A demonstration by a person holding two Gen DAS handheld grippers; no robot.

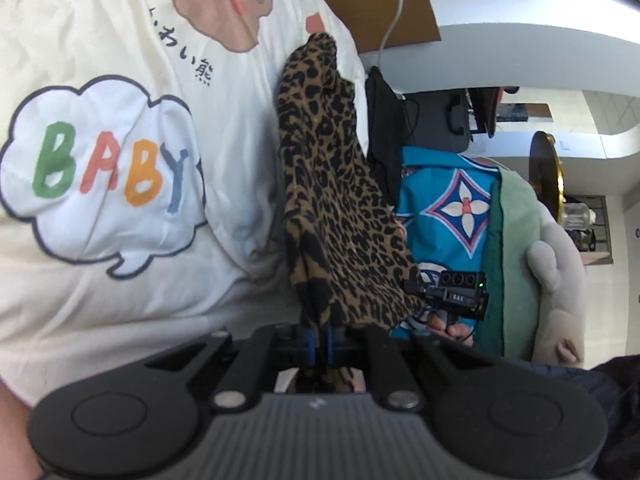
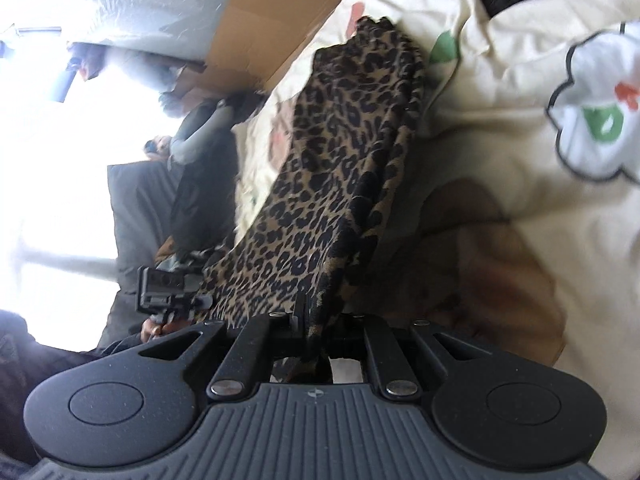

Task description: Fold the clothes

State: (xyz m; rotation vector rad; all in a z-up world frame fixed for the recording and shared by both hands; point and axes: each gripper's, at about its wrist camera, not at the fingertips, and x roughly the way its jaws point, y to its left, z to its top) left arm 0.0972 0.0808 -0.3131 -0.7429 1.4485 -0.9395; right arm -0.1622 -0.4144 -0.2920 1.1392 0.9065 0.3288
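Leopard cloth [image 1: 340,216] looks thin, light, floppy. Left gripper [image 1: 319,338] and right gripper [image 2: 312,322] both pinch its edge; corners grip best.

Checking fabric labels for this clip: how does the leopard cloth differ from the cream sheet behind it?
The leopard cloth is dark and spotted; the cream sheet is pale with cartoon prints. The cloth is a narrow bunched strip pinched in the left tongs; the sheet lies spread wide. Both are soft fabric.

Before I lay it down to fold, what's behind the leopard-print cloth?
Behind the leopard-print cloth lies a cream bedsheet with cartoon prints; whatever print sits directly under the cloth is covered.
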